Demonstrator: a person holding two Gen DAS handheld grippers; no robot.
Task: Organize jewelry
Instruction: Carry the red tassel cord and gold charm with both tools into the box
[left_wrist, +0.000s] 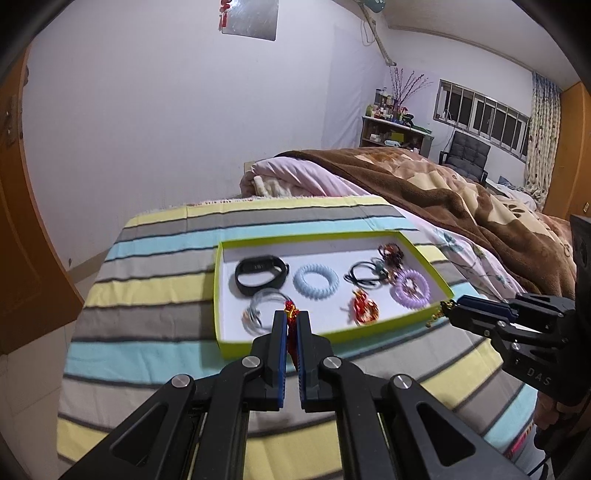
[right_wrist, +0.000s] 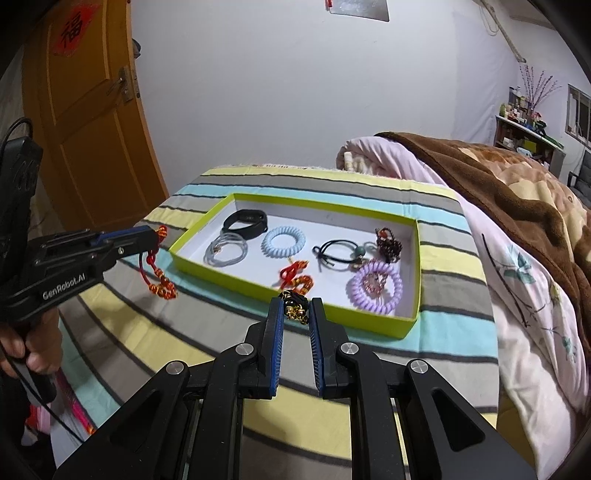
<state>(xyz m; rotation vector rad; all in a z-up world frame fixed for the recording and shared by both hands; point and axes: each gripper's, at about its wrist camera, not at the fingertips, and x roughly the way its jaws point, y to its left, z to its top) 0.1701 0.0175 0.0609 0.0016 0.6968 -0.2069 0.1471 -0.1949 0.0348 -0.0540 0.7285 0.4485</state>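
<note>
A lime-edged white tray (left_wrist: 428, 260) (right_wrist: 416, 258) lies on a striped cloth. In it are a black wristband (left_wrist: 261, 274) (right_wrist: 245, 220), a pale blue coil tie (left_wrist: 316, 282) (right_wrist: 283, 241), clear ties (left_wrist: 258, 310) (right_wrist: 226, 248), a black tie (left_wrist: 364, 276) (right_wrist: 334, 251), a red cord bracelet (left_wrist: 364, 310) (right_wrist: 295, 278), a purple coil tie (left_wrist: 412, 288) (right_wrist: 375, 286) and a dark bead bracelet (left_wrist: 390, 253) (right_wrist: 388, 240). My left gripper (left_wrist: 291, 317) (right_wrist: 157, 236) is shut on a red cord bracelet (left_wrist: 291, 332) (right_wrist: 157, 277) that hangs left of the tray. My right gripper (right_wrist: 297, 306) (left_wrist: 445, 308) is shut on a black-and-gold bead bracelet (right_wrist: 295, 306) (left_wrist: 437, 314) at the tray's near edge.
The striped cloth (left_wrist: 147, 295) (right_wrist: 147, 332) covers a small surface beside a bed with pink and brown blankets (left_wrist: 461, 199) (right_wrist: 517, 192). An orange door (right_wrist: 92, 129) stands at the left. A shelf (left_wrist: 395, 129) and window are far back.
</note>
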